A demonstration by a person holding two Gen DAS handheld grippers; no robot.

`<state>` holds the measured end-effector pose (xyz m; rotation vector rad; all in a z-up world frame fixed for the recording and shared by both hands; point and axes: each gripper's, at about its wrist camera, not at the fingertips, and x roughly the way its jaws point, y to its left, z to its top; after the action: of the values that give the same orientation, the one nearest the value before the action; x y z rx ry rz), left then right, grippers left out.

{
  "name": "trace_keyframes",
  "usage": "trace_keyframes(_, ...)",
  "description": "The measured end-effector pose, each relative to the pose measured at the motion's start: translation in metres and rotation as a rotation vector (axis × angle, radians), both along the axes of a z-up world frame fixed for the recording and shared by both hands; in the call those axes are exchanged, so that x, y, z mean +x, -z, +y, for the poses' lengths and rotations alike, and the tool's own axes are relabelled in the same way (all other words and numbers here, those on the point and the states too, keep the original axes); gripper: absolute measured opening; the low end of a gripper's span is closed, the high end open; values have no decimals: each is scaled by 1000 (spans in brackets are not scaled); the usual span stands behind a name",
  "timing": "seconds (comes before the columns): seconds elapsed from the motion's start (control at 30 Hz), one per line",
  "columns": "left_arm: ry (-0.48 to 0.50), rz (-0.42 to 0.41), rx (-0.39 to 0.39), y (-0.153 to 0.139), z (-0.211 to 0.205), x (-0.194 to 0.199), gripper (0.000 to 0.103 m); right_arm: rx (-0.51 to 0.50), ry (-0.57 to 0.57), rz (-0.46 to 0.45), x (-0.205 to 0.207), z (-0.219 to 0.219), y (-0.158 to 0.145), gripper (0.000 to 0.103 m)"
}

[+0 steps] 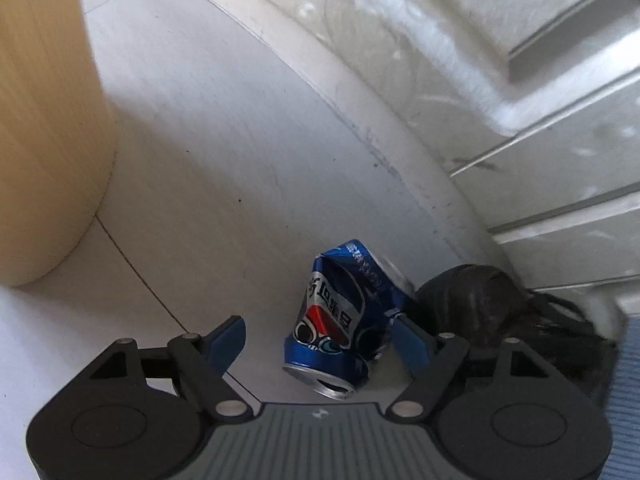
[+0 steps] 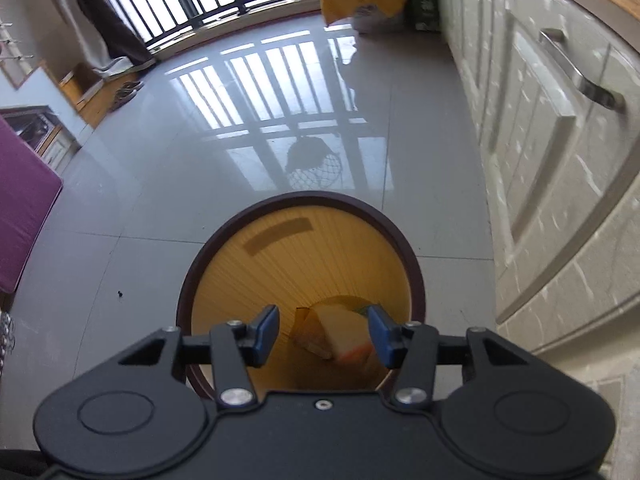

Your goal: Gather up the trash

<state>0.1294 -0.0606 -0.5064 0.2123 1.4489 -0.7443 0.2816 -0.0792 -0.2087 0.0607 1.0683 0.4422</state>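
The left gripper (image 1: 316, 338) is hanging low over the floor (image 1: 208, 152) with its jaws spread wide, and a crushed blue can (image 1: 340, 316) is lying between them. The can is lying on its side with its opened top turned toward the camera, nearer the right finger than the left; whether that finger is touching it is hard to tell. A dark shoe (image 1: 488, 304) is sitting just beside the can on its right, close against the foot of the white cabinet (image 1: 540, 80). The tan side of the bin (image 1: 44, 128) is standing on the floor well apart from the can, at the left edge of the view.

The right gripper (image 2: 323, 332) is hovering above the bin's (image 2: 304, 252) mouth, jaws open and holding nothing. Down at the bin's bottom, pale scraps (image 2: 340, 332) are lying, too blurred to name. The bin's dark rim (image 2: 400, 236) is ringing its ribbed yellow wall. The bin is standing on glossy grey tile (image 2: 160, 200) near the cabinet front (image 2: 552, 168), whose metal handle (image 2: 580, 72) is showing on the right.
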Motion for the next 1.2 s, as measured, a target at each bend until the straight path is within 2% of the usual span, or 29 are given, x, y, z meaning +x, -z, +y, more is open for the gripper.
trace_keyframes(0.13, 16, 2, 51, 18, -7, 1, 71, 8, 0, 2, 1, 0, -3, 50)
trace_keyframes(0.23, 14, 6, 81, 31, -7, 6, 70, 14, -4, 3, 2, 3, -5, 50)
trace_keyframes(0.37, -18, 69, 45, 45, -8, 12, 69, 34, -10, 6, 7, 5, -7, 50)
trace_keyframes(0.4, -15, 79, 35, 47, -10, 11, 66, 39, -11, 7, 7, 6, -7, 50)
trace_keyframes(0.43, -11, 84, 26, 47, -11, 11, 55, 41, -14, 9, 8, 6, -7, 50)
trace_keyframes(0.47, -15, 103, 8, 48, -12, 11, 52, 41, -15, 10, 8, 6, -6, 50)
trace_keyframes(0.53, -13, 132, -15, 48, -15, 9, 37, 38, -16, 11, 9, 6, -6, 48)
trace_keyframes(0.77, 0, 110, -1, 43, -15, 1, 35, 27, -3, 30, 10, 6, -4, 43)
trace_keyframes(0.9, -48, 87, -9, 30, 3, 2, 35, 7, -3, 37, 9, 7, -3, 37)
trace_keyframes(1.0, -84, 64, -17, 12, 17, 5, 35, -2, 6, 39, 8, 4, -3, 37)
trace_keyframes(1.2, -146, -20, -40, -51, 40, 15, 34, -13, 11, 26, 5, 1, -13, 37)
